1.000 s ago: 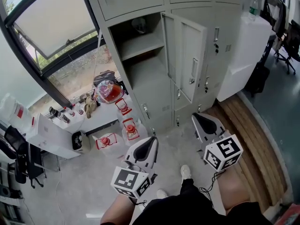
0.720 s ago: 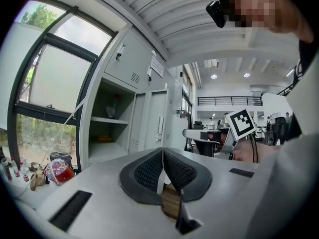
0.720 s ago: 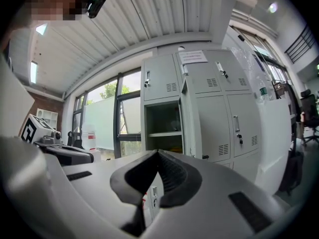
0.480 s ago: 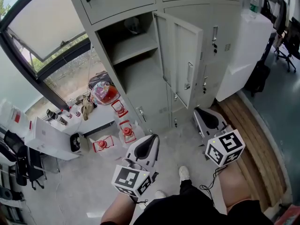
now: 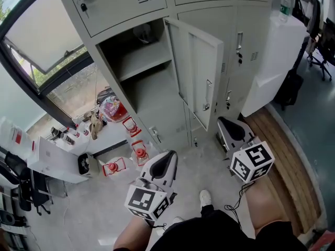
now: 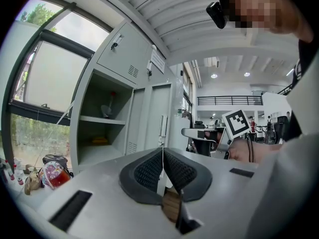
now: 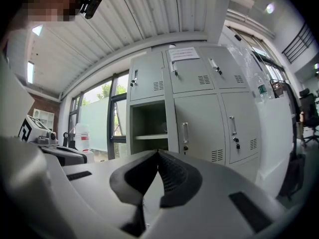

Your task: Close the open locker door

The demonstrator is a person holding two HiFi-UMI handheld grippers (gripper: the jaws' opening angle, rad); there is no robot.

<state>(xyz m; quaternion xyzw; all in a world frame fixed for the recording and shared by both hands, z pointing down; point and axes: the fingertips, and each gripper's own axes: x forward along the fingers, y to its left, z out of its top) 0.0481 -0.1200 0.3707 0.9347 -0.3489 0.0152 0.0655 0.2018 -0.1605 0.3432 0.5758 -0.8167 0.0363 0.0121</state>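
The grey locker's open door (image 5: 194, 69) swings out toward me, its handle (image 5: 208, 94) on the free edge. Left of it the open compartment (image 5: 137, 69) shows one shelf. Both grippers are held low in front of the locker, well short of the door and touching nothing. My left gripper (image 5: 168, 157) is shut and empty, below the compartment. My right gripper (image 5: 226, 123) is shut and empty too, just below and right of the door's lower corner. In the left gripper view the jaws (image 6: 163, 151) meet under the door (image 6: 158, 119). The right gripper (image 7: 158, 153) faces the compartment (image 7: 148, 128) and the door (image 7: 193, 126).
A white cabinet (image 5: 275, 56) with a bottle (image 5: 284, 3) on top stands right of the lockers. Red lanterns (image 5: 137, 151) and clutter lie on the floor and a low shelf at the left, under a tilted window (image 5: 36, 41). A wooden strip (image 5: 285, 161) runs along the right.
The locker and its door have slid left and grown larger in the head view as the person comes nearer. Both grippers stay shut and keep their places in the picture.
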